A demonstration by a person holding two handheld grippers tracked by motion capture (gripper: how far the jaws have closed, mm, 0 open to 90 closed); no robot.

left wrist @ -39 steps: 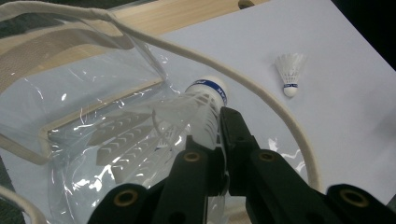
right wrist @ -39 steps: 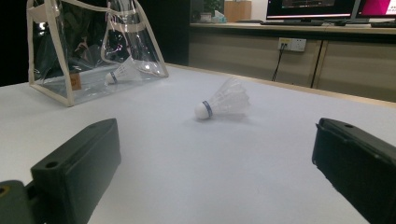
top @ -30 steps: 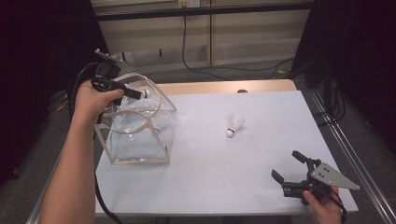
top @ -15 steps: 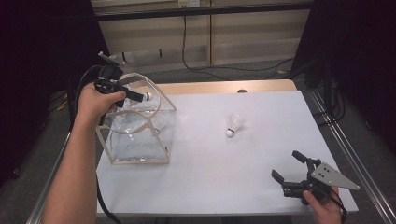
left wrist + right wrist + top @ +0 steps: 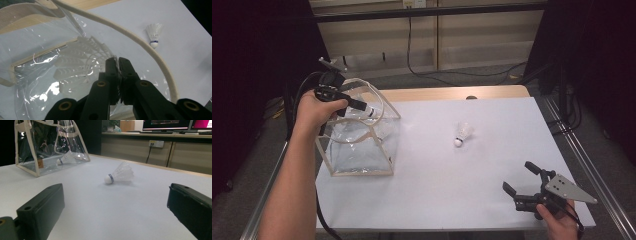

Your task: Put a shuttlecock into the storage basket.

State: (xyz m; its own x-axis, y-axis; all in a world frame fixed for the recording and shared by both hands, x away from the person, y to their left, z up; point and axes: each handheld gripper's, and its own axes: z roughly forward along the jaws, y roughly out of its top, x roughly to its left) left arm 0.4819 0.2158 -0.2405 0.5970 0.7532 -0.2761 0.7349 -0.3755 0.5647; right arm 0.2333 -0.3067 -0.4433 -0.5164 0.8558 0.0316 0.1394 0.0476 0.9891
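The held shuttlecock (image 5: 80, 62) hangs in the mouth of the clear bag (image 5: 357, 145), feathers pointing down into it. Your left tongs (image 5: 118, 61) are clenched on its cork end, directly above the opening. The bag stands upright at the left edge of the table (image 5: 437, 200), and its cord handle (image 5: 140, 42) arcs just beside the tongs.

1. Confirm the feathers are clear of the bag wall and of the handle before you let go. Judged from the left gripper view, the skirt sits inside the rim, near the wall seam.
2. Keep the tongs over the middle of the opening, not over the handle.
3. Lower a little further if you can, so the drop is short and the shuttlecock does not bounce out.
4. Release by opening the jaws fully, then lift straight up so they do not snag the handle or tip the light bag.

1 shuttlecock (image 5: 65, 158) already lies on the bag floor. A second loose shuttlecock (image 5: 463, 134) lies on its side near the middle of the table, well apart from the bag.

Your right tongs (image 5: 523, 186) rest released at the near right edge, aimed at that loose shuttlecock. It is likely the next pick.
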